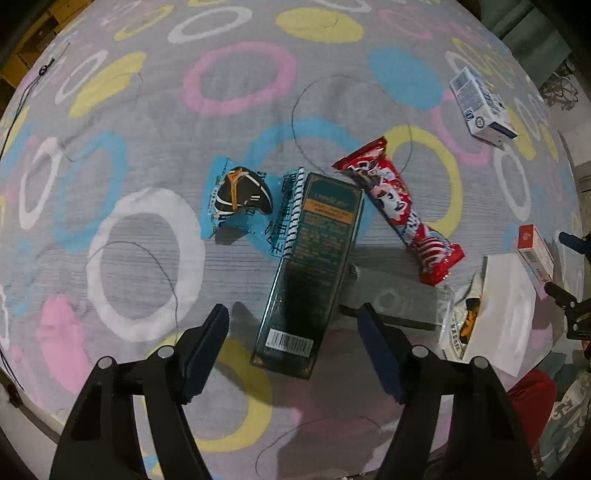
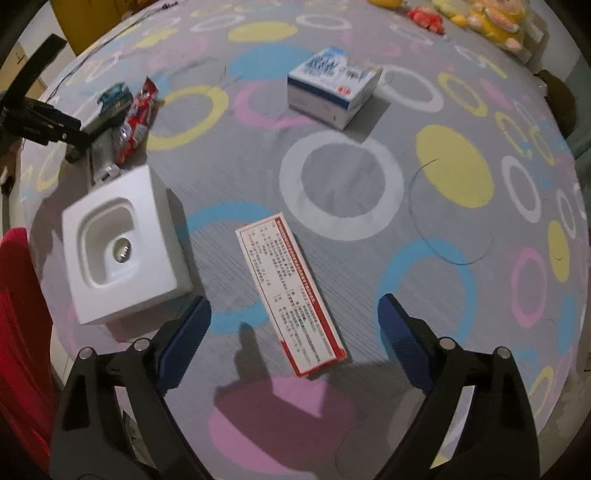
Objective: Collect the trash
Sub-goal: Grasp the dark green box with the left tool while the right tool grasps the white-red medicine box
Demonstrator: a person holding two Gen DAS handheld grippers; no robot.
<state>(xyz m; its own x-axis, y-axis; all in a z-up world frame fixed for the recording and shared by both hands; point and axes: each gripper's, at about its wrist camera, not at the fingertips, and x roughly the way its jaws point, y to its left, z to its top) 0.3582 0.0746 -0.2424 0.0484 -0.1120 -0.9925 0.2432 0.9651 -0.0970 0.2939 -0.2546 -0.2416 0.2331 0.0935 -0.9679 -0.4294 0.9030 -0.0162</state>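
Note:
In the left wrist view my left gripper [image 1: 293,325] is open, its fingers on either side of the near end of a dark green carton [image 1: 310,269] lying on the patterned cloth. A blue snack wrapper [image 1: 240,201] lies left of the carton, a red wrapper [image 1: 402,210] right of it. In the right wrist view my right gripper [image 2: 293,321] is open above a flat white-and-red box [image 2: 291,291]. A blue-and-white box [image 2: 332,85] lies farther back; it also shows in the left wrist view [image 1: 480,105].
A white moulded tray [image 2: 118,243] sits left of the white-and-red box, also at the right of the left wrist view [image 1: 506,310] beside a clear wrapper [image 1: 458,321]. Plush toys [image 2: 491,18] lie at the far table edge. The left gripper [image 2: 44,122] shows at left.

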